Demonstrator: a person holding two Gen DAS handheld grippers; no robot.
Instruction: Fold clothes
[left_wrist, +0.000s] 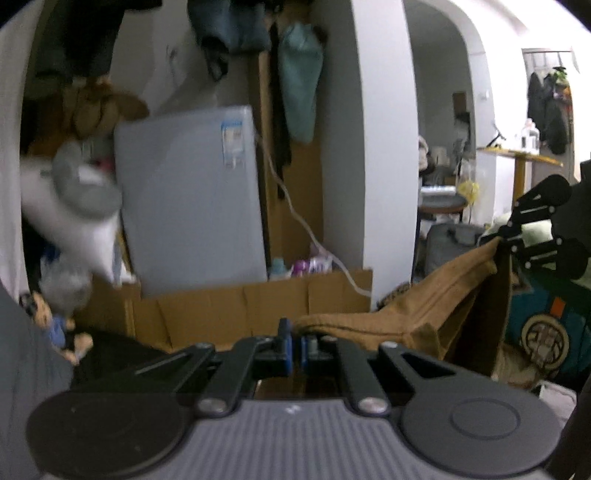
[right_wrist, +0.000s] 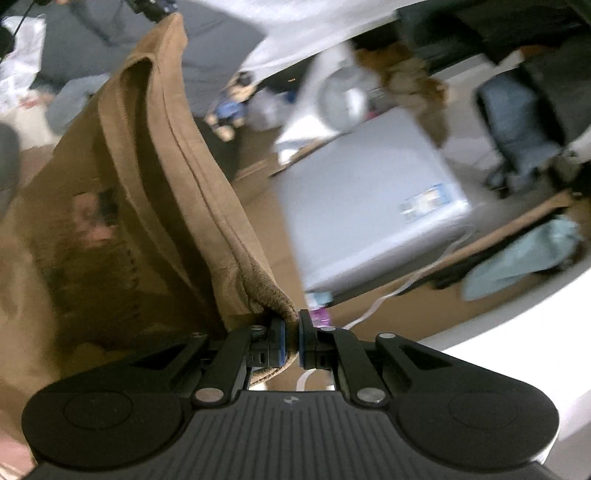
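A brown garment hangs in the air, stretched between both grippers. In the left wrist view my left gripper is shut on one end of its hem, and the cloth runs up and right to the right gripper, which pinches the other end. In the right wrist view my right gripper is shut on a corner of the brown garment; the fabric drapes away to the upper left, where the left gripper holds it. A dark print shows on the cloth.
A grey-white appliance stands behind a low cardboard wall, with a white cord beside it. Clothes hang above. A white pillar rises at centre right. A small plush toy lies at left. A patterned cloth is at right.
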